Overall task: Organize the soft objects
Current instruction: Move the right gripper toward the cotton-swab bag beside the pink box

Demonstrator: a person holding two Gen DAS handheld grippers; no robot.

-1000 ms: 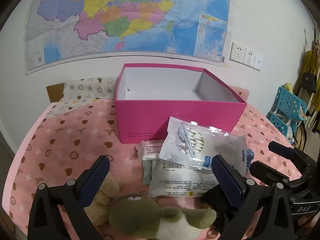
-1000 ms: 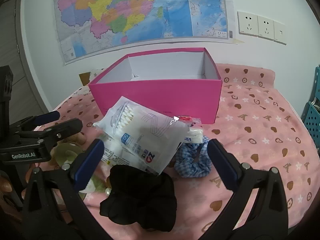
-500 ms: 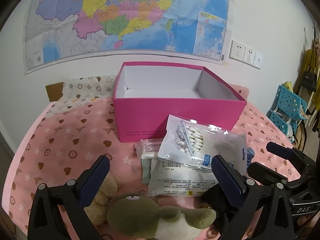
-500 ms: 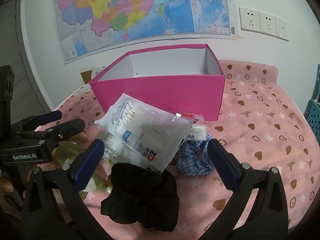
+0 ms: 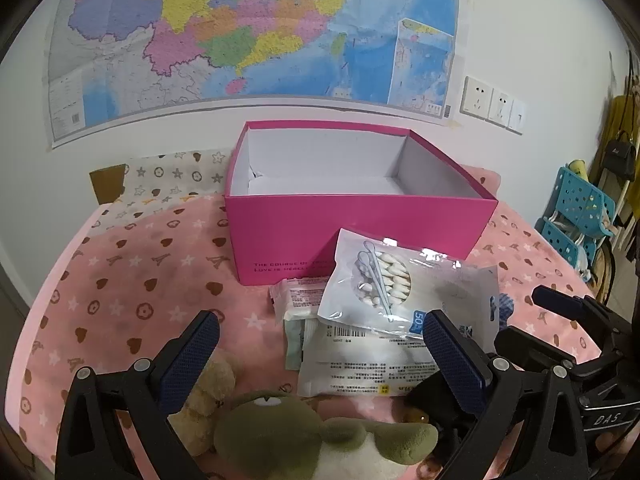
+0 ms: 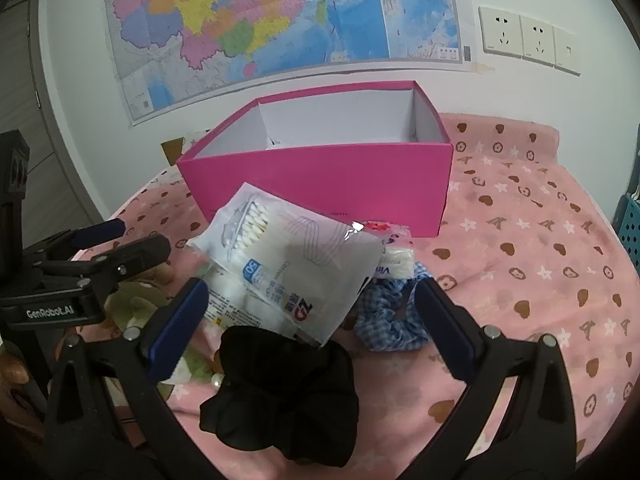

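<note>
Grippers hover with jaws spread wide and empty: the left gripper above a green plush toy, the right gripper above a black scrunchie. Nothing sits yet in the pink box just behind the pile, so picking seems about to start; each needs lowering, then closing.

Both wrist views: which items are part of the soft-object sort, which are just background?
Job:
pink box
cotton swab pack
black scrunchie
blue gingham scrunchie
green plush toy
tan plush toy
tissue packs

Background:
wall map
wall sockets
blue chair
</note>
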